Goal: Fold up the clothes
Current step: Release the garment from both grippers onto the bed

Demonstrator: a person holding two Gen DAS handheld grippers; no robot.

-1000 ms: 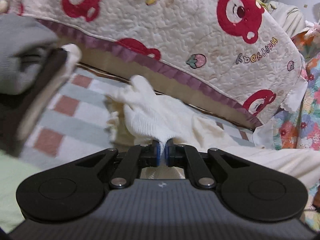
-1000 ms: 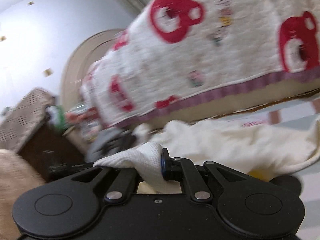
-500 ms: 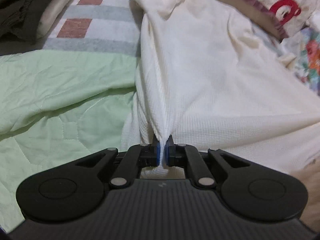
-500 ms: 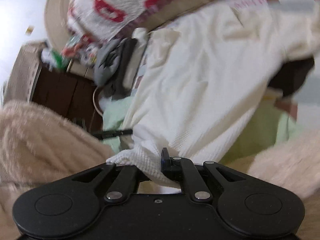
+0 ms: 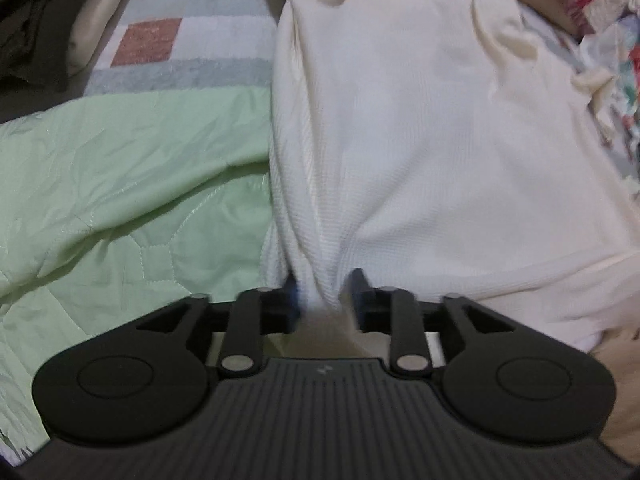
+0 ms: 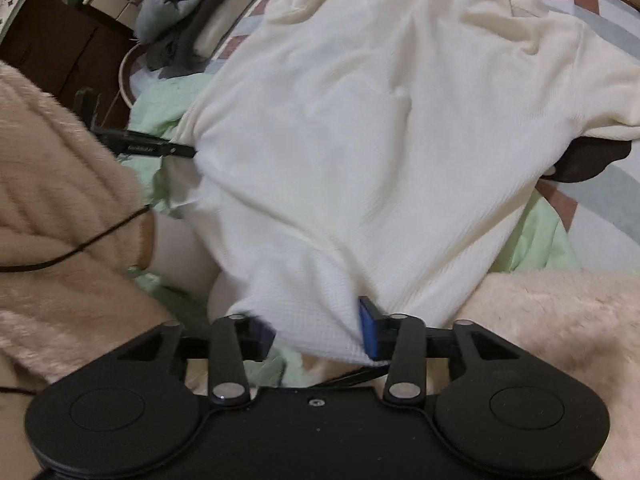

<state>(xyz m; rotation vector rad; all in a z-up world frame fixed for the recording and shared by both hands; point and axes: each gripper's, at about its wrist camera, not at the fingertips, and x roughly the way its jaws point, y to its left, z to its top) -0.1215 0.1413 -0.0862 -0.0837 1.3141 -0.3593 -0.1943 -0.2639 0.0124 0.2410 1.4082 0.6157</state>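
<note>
- The cream shirt, a soft waffle knit, lies spread over the green quilt, its near edge bunched in folds
- Left gripper: jaws have just been opening, a pinch of shirt hem between them, pads no longer pressing, so released
- Right gripper: likewise just opened, a shirt corner lying loose between its pads
- Step, I judge: laying the shirt flat; next calls for regripping a side to fold inward
- Beyond the shirt, a checked sheet; beside it, a fuzzy beige sleeve
</note>
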